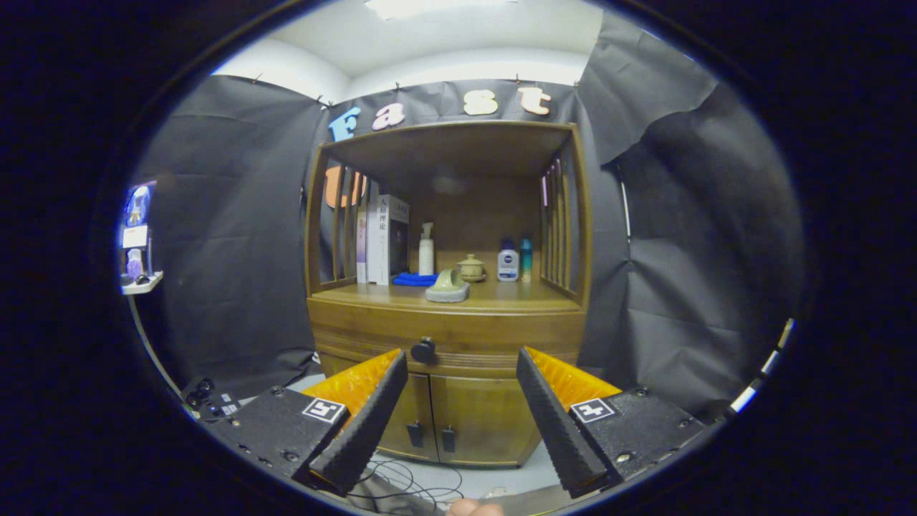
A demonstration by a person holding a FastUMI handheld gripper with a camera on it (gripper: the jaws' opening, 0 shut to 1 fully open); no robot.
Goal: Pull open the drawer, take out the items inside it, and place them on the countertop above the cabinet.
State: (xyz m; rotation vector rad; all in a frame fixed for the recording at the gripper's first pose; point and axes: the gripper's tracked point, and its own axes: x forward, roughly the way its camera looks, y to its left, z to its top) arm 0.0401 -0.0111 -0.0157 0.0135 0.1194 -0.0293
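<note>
While drawer sits shut, hand-held gripper gapes before it.

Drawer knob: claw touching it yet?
Apart. In the gripper view, the open claw sits short of the drawer knob, cabinet front visible between the fingers.

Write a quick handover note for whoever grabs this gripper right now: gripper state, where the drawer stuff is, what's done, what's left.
Gripper: open, holding nothing, short of the cabinet.
Drawer: shut; its dark knob sits just ahead, nearer the left finger.
Countertop: already carries books, a blue cloth, a spray bottle, a green dish, a small pot and two bottles.
Done: nothing yet.
Left: pull the knob, empty the drawer, set items on the countertop. Contents unseen.
</note>
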